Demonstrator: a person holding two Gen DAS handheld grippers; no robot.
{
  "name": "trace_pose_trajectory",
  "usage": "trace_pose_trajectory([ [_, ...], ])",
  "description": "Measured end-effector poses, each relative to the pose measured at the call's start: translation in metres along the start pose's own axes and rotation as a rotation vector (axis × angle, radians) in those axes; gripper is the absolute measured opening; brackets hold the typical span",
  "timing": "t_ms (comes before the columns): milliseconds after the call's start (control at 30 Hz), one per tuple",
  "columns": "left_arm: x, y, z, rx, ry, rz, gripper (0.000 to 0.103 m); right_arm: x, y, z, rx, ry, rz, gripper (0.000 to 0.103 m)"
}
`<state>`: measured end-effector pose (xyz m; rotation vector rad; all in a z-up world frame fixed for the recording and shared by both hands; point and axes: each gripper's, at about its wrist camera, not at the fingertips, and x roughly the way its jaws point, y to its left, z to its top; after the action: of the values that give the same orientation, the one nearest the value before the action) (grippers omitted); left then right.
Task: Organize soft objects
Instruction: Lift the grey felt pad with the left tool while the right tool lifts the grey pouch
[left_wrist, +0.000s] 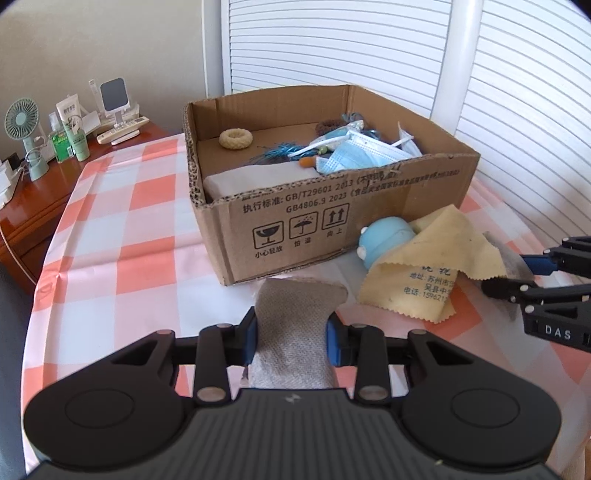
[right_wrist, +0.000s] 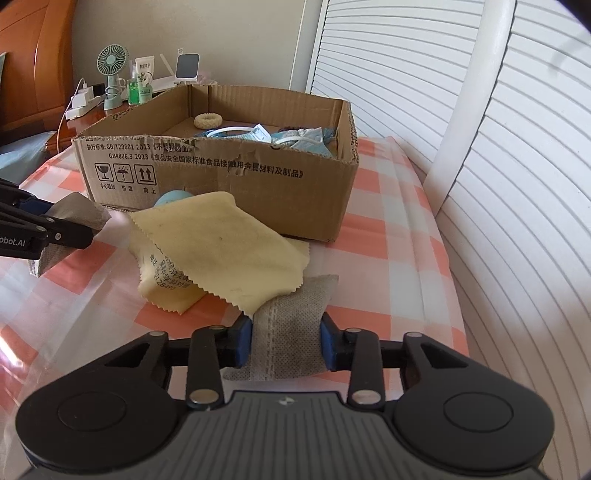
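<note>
My left gripper (left_wrist: 291, 332) is shut on a grey fabric pouch (left_wrist: 295, 325), held in front of the cardboard box (left_wrist: 295, 221). My right gripper (right_wrist: 286, 339) is shut on a second grey pouch (right_wrist: 291, 332), whose far end lies under a yellow cloth (right_wrist: 218, 251). The right gripper also shows in the left wrist view (left_wrist: 532, 280), and the left one in the right wrist view (right_wrist: 48, 225). A light blue soft toy (left_wrist: 384, 240) lies against the box, partly under the yellow cloth (left_wrist: 436, 266). The box holds face masks (left_wrist: 362, 151), a cream ring (left_wrist: 235, 139) and a grey pad (left_wrist: 251, 177).
The box stands on a table with an orange and white checked cloth (left_wrist: 122, 236). A wooden side table (left_wrist: 37, 199) at the left carries a small fan (left_wrist: 22, 125), bottles and chargers. White louvred doors (left_wrist: 517, 92) stand behind and to the right.
</note>
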<state>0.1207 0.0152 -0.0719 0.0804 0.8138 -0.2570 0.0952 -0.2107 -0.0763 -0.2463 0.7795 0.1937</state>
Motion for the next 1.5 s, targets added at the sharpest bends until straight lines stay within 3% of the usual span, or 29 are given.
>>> trace_pose_trajectory([
  [133, -0.011, -0.002, 0.002, 0.034, -0.006, -0.019, 0.034, -0.009, -0.002, 0.0, 0.001, -0.005, -0.002, 0.033],
  [500, -0.028, -0.008, 0.005, 0.085, -0.021, -0.05, 0.034, -0.028, -0.015, -0.009, 0.014, 0.009, 0.029, 0.034],
  [600, -0.027, -0.008, 0.004, 0.077, -0.017, -0.058, 0.034, -0.021, -0.015, -0.015, 0.014, 0.029, 0.019, 0.047],
  [733, -0.028, -0.01, 0.003, 0.083, -0.014, -0.058, 0.034, -0.016, -0.015, -0.018, 0.011, 0.03, 0.03, 0.058],
  [1067, -0.029, -0.01, 0.003, 0.082, -0.006, -0.063, 0.034, -0.009, -0.012, -0.019, -0.004, 0.032, 0.035, 0.067],
  [1133, -0.029, -0.01, 0.002, 0.081, -0.004, -0.066, 0.034, -0.012, -0.011, -0.021, -0.024, 0.037, 0.03, 0.08],
  [1167, -0.029, -0.01, 0.002, 0.08, -0.004, -0.067, 0.034, -0.015, -0.011, -0.022, -0.031, 0.031, 0.031, 0.081],
  [1300, -0.028, -0.011, 0.003, 0.086, -0.004, -0.073, 0.034, -0.015, -0.009, -0.024, -0.062, 0.032, 0.023, 0.079],
  [1367, -0.027, -0.012, 0.003, 0.086, -0.002, -0.076, 0.034, -0.013, -0.009, -0.022, -0.058, 0.027, 0.034, 0.071],
  [1433, -0.027, -0.013, 0.003, 0.086, -0.001, -0.079, 0.034, -0.012, -0.009, -0.02, -0.05, 0.027, 0.041, 0.052],
  [1500, -0.027, -0.014, 0.003, 0.087, 0.001, -0.084, 0.034, -0.015, -0.01, -0.019, -0.047, 0.029, 0.034, 0.045],
])
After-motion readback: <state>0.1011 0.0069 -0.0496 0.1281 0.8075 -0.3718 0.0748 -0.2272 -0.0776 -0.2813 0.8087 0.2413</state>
